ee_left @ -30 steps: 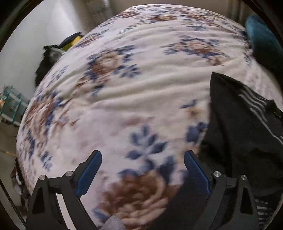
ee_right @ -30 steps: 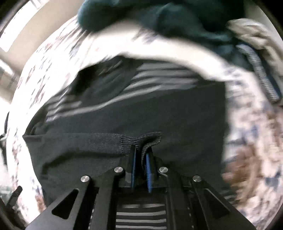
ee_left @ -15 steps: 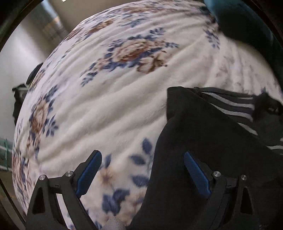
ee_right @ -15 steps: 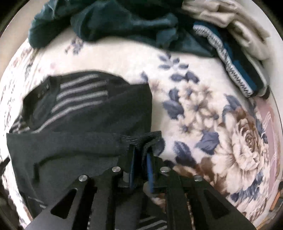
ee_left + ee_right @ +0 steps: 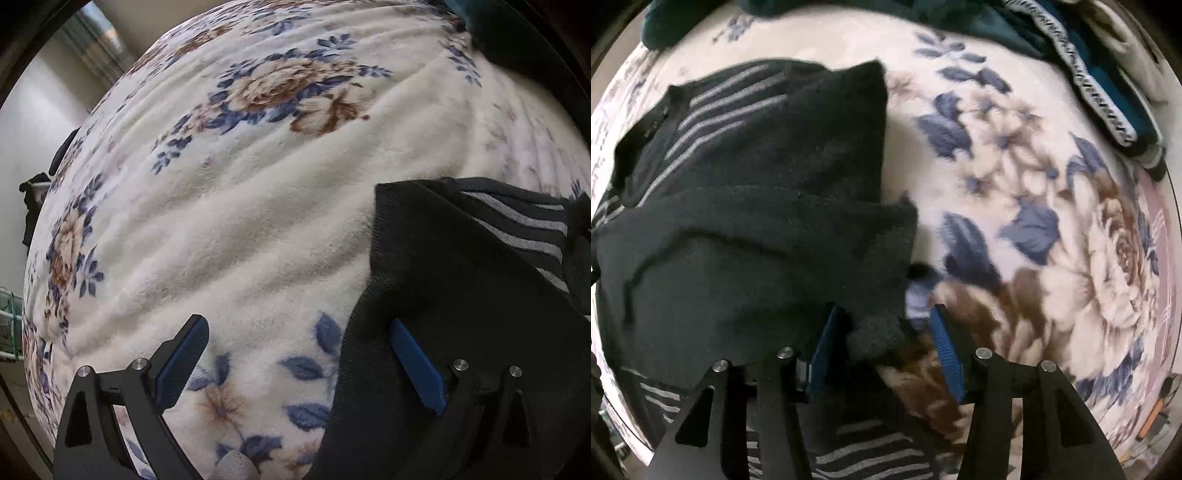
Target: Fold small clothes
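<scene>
**Dark striped knit top lies folded over on the floral bed blanket**

The small black knitted top with grey stripes (image 5: 764,206) lies on the cream fleece blanket printed with blue and brown flowers (image 5: 1027,192) that covers the bed. In the right wrist view it fills the frame from 8 to 11 o'clock. A plain black panel is folded across the body, and the grey bands show at 10 o'clock beside a dark collar edge. More stripes show at 6 o'clock, below the tool. The knit looks soft and slightly fuzzy, with a ribbed hem at the corner nearest the tool.

The right tongs (image 5: 882,347) stand apart, blue pads parted, with a bunched corner of the hem lying loose between them; nothing is pinched. The left tongs (image 5: 299,365) are spread wide over the blanket, the right-hand pad above the top's black edge (image 5: 461,302) at 4 o'clock, gripping nothing.

A heap of teal and beige clothes (image 5: 1082,62) sits at 1 o'clock in the right wrist view.

No brand, label or readable writing shows on anything.
</scene>
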### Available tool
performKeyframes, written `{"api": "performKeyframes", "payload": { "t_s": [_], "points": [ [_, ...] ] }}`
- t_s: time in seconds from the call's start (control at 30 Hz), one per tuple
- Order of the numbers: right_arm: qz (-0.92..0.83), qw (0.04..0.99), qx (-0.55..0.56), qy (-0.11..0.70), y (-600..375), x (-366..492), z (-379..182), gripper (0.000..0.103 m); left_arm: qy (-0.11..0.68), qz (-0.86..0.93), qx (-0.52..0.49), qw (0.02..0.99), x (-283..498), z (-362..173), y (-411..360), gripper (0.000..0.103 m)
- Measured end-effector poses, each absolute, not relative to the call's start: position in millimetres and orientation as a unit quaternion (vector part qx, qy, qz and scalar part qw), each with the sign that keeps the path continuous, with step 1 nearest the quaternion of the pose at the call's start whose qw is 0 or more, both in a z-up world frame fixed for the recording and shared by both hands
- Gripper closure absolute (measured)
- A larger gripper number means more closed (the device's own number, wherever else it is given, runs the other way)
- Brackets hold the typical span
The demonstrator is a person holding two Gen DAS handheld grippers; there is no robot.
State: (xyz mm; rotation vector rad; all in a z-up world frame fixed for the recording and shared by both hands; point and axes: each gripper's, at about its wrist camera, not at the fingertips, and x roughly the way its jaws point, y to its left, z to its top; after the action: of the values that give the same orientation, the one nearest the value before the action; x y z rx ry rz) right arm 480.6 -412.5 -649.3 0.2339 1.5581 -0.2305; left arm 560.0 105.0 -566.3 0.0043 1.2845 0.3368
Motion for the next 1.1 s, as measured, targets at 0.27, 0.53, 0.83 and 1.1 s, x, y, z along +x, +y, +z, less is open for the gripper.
{"api": "performKeyframes", "payload": {
  "t_s": [0.27,0.53,0.83,1.1],
  "points": [
    [-0.057,0.725,0.138,0.673,-402,467,-597,0.028,0.583,0.132,0.000,0.802,496,-523,85,0.001],
    [-0.033,0.694,0.160,0.702,-402,418,-580,0.006,0.581,0.074,0.027,0.810,405,-497,35,0.001],
    [-0.022,0.664,0.147,0.733,-474,372,-560,0.012,0.655,-0.046,0.039,0.753,297,-505,-121,0.001],
    [0.058,0.638,0.152,0.752,-542,403,-578,0.062,0.703,-0.070,0.053,0.705,223,-533,-273,0.001]
  ]
}}
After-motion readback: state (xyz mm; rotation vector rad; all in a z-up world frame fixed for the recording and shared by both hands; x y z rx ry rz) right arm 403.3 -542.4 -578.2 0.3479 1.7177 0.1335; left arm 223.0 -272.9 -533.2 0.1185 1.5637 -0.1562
